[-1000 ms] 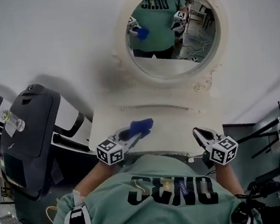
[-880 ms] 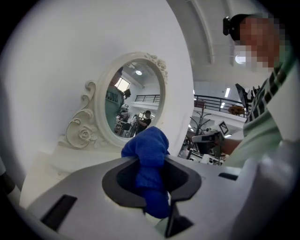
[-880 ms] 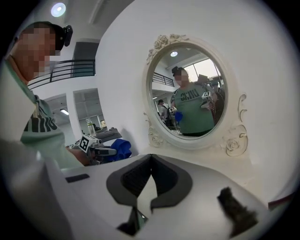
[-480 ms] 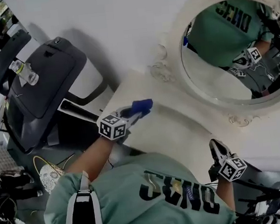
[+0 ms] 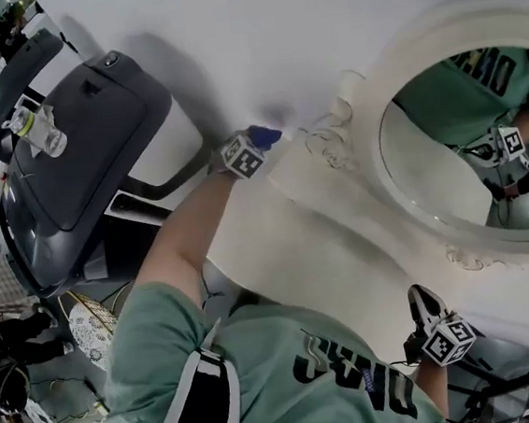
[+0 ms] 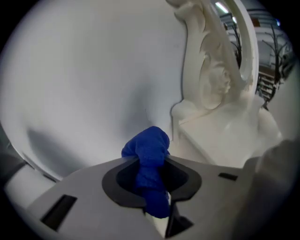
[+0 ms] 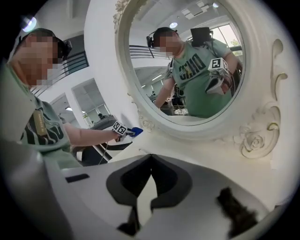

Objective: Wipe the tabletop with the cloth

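Observation:
The blue cloth point(image 5: 267, 136) is bunched up, and my left gripper point(image 5: 256, 145) is shut on it at the far left corner of the white tabletop point(image 5: 317, 266), against the wall. In the left gripper view the cloth point(image 6: 148, 148) sticks out between the jaws, just left of the ornate mirror frame point(image 6: 211, 79). My right gripper point(image 5: 422, 297) hangs at the table's near edge, shut with nothing in it. Its own view shows the jaw tips meeting point(image 7: 151, 156), and far off the left gripper point(image 7: 126, 131) with the cloth point(image 7: 136, 131).
A round mirror in a carved cream frame point(image 5: 368, 120) stands on the back of the table and reflects the person. A dark grey exercise machine point(image 5: 80, 150) with a bottle point(image 5: 35, 124) on it stands left of the table. A white wall lies behind.
My left arm has reached out, carrying the cloth from the table's left edge to the far corner by the mirror frame. The right gripper stayed at the near edge.

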The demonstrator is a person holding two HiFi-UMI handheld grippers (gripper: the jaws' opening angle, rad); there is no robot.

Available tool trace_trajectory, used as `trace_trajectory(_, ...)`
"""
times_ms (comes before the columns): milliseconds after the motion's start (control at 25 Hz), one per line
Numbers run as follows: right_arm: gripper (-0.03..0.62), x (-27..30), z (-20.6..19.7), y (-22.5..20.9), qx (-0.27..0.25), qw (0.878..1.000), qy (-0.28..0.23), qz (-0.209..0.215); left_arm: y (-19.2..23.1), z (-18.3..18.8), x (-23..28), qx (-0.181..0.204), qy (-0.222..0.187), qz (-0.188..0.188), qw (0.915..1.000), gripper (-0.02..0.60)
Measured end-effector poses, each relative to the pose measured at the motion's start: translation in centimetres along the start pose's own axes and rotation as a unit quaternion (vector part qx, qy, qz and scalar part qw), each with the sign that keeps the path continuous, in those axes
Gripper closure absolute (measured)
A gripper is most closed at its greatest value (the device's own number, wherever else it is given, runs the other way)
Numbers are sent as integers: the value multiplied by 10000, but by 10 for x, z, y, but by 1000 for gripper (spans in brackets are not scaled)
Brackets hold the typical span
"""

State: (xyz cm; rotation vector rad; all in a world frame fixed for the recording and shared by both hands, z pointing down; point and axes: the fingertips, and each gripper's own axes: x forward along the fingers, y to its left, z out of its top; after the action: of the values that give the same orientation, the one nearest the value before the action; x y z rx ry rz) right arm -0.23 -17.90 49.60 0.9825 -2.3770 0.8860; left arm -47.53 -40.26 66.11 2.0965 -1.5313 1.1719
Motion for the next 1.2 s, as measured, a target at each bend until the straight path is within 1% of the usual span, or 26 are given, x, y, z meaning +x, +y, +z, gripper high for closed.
trace_trajectory(40, 582, 1, 0, 0, 22, 9999, 36, -123, 6, -1, 19, 184, 194, 1, 9996, 479)
trace_trajectory(160, 582, 4, -3, 5, 153, 9989, 131, -429, 17, -6, 66, 505, 601, -104, 9969, 479)
trace_trajectory(240, 582, 2, -1, 16, 176, 9976, 227, -628, 17, -10, 86, 705, 812, -199, 9940, 479)
trace_trajectory(320, 582, -1, 0, 29, 211, 9963, 291, -781, 16, -15, 99, 828, 984, -267, 9913, 479)
trace_trajectory(480, 582, 8, -4, 48, 277, 9954, 422, -814, 12, -21, 107, 909, 1152, -471, 9881, 479)
trace_trajectory(600, 582, 23, -2, 62, 120, 9968, 461, -639, 10, -27, 98, 852, 1183, -668, 9871, 482)
trace_trajectory(640, 582, 27, -2, 67, 0, 9973, 486, -548, 9, -35, 89, 845, 1189, -689, 9869, 483)
trace_trajectory(720, 582, 35, -3, 76, -259, 9978, 518, -319, 3, -63, 62, 916, 1217, -700, 9858, 483)
trace_trajectory(800, 582, 36, -5, 83, -438, 9979, 465, -73, -8, -104, 25, 929, 1264, -721, 9850, 483)
trace_trajectory(840, 582, 34, -7, 85, -489, 9979, 419, 31, -16, -127, 4, 862, 1292, -732, 9851, 483)
trace_trajectory(920, 582, 27, -13, 90, -576, 9975, 347, 228, -32, -176, -44, 641, 1358, -707, 9861, 483)
trace_trajectory(1040, 582, 12, -25, 99, -769, 9951, 335, 522, -58, -245, -114, 302, 1498, -542, 9868, 483)
trace_trajectory(1120, 582, -1, -32, 100, -879, 9934, 338, 660, -77, -283, -151, 8, 1573, -429, 9866, 483)
trace_trajectory(1200, 582, -10, -34, 99, -945, 9923, 308, 737, -91, -316, -176, -318, 1739, -352, 9836, 483)
